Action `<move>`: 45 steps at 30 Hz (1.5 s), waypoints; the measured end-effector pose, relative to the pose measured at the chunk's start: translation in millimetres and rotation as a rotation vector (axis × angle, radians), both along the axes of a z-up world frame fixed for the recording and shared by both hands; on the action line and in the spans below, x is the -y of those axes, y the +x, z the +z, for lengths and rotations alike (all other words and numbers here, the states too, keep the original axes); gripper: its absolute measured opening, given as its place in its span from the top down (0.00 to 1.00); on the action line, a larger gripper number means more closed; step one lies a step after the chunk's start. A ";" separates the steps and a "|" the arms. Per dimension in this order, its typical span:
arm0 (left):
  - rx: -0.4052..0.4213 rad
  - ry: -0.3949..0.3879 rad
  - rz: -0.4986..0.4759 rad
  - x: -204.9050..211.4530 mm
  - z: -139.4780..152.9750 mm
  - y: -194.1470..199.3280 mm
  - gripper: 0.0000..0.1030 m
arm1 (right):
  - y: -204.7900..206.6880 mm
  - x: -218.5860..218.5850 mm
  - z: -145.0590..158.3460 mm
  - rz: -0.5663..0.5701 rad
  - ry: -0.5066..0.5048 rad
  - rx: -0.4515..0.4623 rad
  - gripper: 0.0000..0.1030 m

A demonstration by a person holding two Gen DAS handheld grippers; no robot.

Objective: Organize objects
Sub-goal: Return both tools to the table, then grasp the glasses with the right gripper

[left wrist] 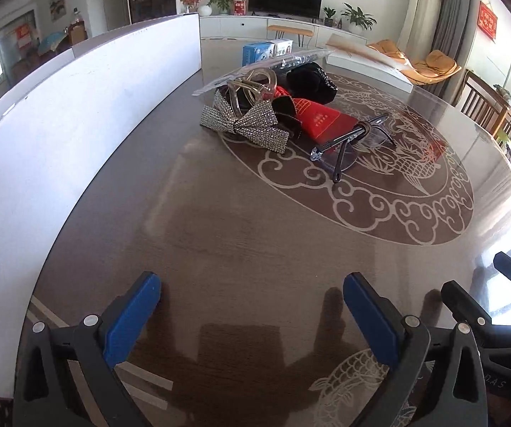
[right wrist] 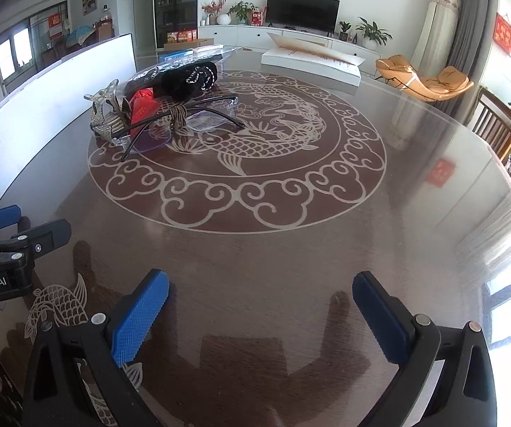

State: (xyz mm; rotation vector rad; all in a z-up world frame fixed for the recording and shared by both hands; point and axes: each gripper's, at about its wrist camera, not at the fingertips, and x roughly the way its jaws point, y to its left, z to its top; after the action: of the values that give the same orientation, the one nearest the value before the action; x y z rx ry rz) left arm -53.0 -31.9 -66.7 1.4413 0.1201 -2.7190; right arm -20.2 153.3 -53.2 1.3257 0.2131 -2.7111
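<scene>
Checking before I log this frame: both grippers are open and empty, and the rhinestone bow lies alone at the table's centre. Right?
Not quite. The left wrist view shows the rhinestone bow touching a pile of items, not alone. Left gripper and right gripper are open and empty.

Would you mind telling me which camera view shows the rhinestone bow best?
The left wrist view shows it best: the rhinestone bow lies nearly face-on at the front of the pile, both loops and the knot visible. In the right wrist view the bow appears edge-on at the pile's left end, partly hidden behind the glasses.
</scene>
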 end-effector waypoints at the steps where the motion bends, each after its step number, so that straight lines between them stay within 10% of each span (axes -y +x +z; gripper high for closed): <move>1: 0.001 -0.005 0.001 -0.5 -0.4 -0.2 0.00 | 0.0 0.1 -0.1 0.000 0.000 0.000 0.00; 24: 0.008 -0.035 0.155 20.7 -1.8 -2.7 0.00 | -11.0 -3.9 -3.1 0.002 -0.062 0.045 0.00; 35: -0.001 -0.037 0.168 20.5 -1.6 -5.5 0.00 | -122.4 28.1 25.6 -0.049 -0.276 0.076 0.00; 40: -0.001 -0.037 0.169 20.2 -1.7 -5.2 0.00 | -172.9 36.7 14.1 -0.208 -0.276 0.150 0.00; 45: -0.001 -0.037 0.169 20.3 -1.8 -5.2 0.00 | -166.9 62.6 7.0 -0.113 -0.111 0.140 0.13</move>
State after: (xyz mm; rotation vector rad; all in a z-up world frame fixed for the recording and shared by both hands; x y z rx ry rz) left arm -58.1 -52.1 -68.4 1.3536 0.1818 -2.5738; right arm -187.2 90.7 -46.2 1.5300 -0.0258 -2.6600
